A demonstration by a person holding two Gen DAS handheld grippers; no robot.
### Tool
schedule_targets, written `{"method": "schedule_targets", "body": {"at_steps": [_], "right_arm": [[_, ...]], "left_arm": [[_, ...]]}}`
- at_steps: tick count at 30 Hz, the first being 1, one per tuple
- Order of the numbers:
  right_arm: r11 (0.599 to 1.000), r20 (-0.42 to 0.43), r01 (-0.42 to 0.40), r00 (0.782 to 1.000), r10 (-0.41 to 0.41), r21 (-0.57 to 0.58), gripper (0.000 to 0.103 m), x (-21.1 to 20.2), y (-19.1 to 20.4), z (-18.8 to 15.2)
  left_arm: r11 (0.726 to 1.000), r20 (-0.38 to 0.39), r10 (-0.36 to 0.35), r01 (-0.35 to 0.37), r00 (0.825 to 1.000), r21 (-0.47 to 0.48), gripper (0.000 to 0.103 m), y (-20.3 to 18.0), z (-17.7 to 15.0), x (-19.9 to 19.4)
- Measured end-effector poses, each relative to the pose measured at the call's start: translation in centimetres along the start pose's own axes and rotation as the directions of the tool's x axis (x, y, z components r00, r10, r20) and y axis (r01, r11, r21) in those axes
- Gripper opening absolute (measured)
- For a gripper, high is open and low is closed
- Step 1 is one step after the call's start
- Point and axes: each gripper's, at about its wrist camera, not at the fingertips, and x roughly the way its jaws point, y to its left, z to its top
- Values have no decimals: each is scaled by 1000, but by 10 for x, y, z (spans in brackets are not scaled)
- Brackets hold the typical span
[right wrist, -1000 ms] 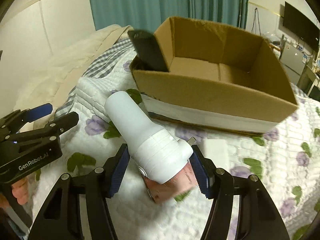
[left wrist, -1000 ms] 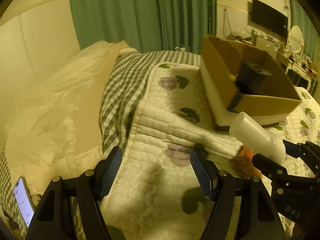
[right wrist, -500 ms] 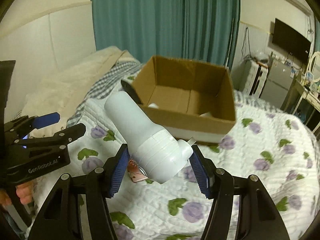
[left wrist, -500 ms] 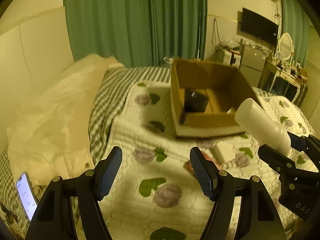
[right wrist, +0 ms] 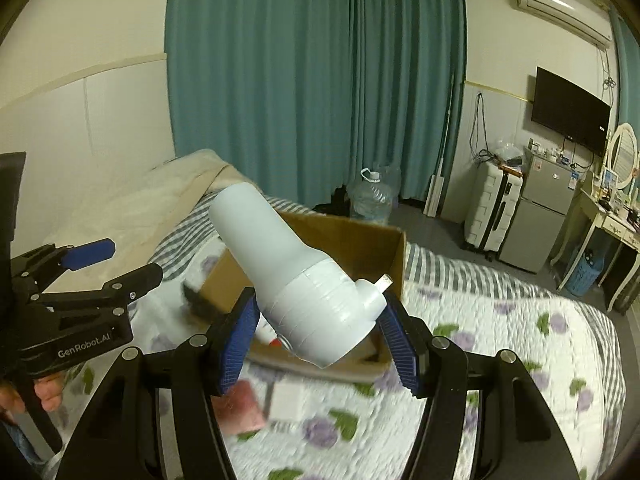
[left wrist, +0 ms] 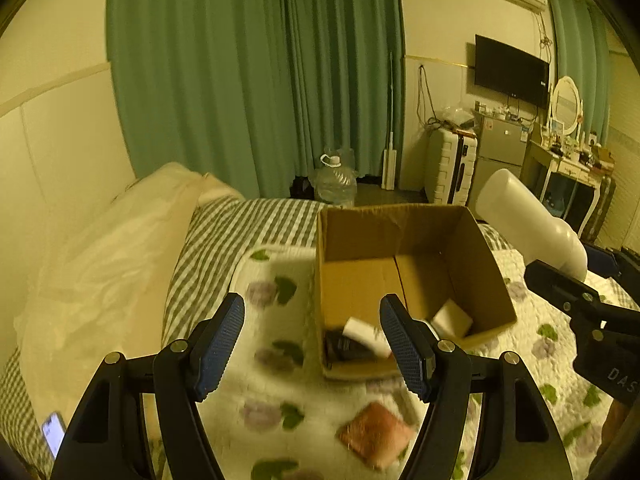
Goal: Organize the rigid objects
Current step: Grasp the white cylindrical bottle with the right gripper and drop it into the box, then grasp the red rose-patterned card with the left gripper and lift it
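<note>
While my right gripper (right wrist: pixel 318 330) carries a white plastic bottle (right wrist: pixel 296 280) above the quilted bed cover (right wrist: pixel 500 344), its blue pads clamp the wide capped end and the narrower body juts up and away toward the curtains (right wrist: pixel 312 80). From the left wrist view, the same bottle (left wrist: pixel 532 224) hangs in the air to the right of the open cardboard box (left wrist: pixel 404 236), not yet over it. My left gripper (left wrist: pixel 312 344) holds nothing, its jaws standing wide and pointed down at the near corner of the box. Inside the box lie a dark flat object (left wrist: pixel 346 346) and two white blocks, one of them (left wrist: pixel 452 318) against the right wall. Still out on the cover are a pinkish pad (left wrist: pixel 374 434) and a small white block (right wrist: pixel 288 402), both blurred, so I would not swear to what they are.

I judge the bottle to be stiff, smooth and fairly light, perhaps empty. Its slick round skin could twist or slide between flat pads, and gripped at one end the long body acts as a lever. The ridged band near the cap, where the pads sit now, looks the surest hold. Set low into the box, it should not bounce or roll.
</note>
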Motion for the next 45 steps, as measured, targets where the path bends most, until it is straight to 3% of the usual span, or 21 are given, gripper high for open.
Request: {"method": "schedule_targets", "body": {"at_steps": [8, 14, 21, 24, 27, 31, 36, 45], "right_arm": [[1000, -53, 19, 998, -19, -3, 61, 80, -18, 21], [999, -124, 42, 991, -41, 8, 61, 149, -34, 21], [998, -119, 55, 992, -50, 32, 63, 176, -48, 13], [997, -113, 2, 994, 7, 73, 80, 171, -51, 14], [997, -97, 52, 994, -47, 55, 83, 155, -46, 16], [996, -71, 64, 996, -60, 54, 83, 122, -45, 22], [994, -32, 97, 995, -96, 50, 89, 61, -44, 28], [993, -6, 120, 993, -120, 8, 94, -25, -33, 13]], "left_arm": [[1000, -34, 3, -3, 999, 25, 73, -6, 27, 70], [998, -74, 20, -16, 997, 65, 73, -19, 27, 115], [998, -62, 4, 0, 998, 71, 73, -22, 33, 118], [997, -63, 9, -4, 998, 81, 73, -21, 32, 113], [997, -56, 13, -9, 998, 73, 73, -19, 32, 100], [998, -27, 10, -8, 1000, 67, 73, -13, 36, 69], [999, 18, -5, 4, 1000, 41, 73, -2, 36, 19], [999, 36, -25, 24, 999, 28, 73, 7, 10, -42]]}}
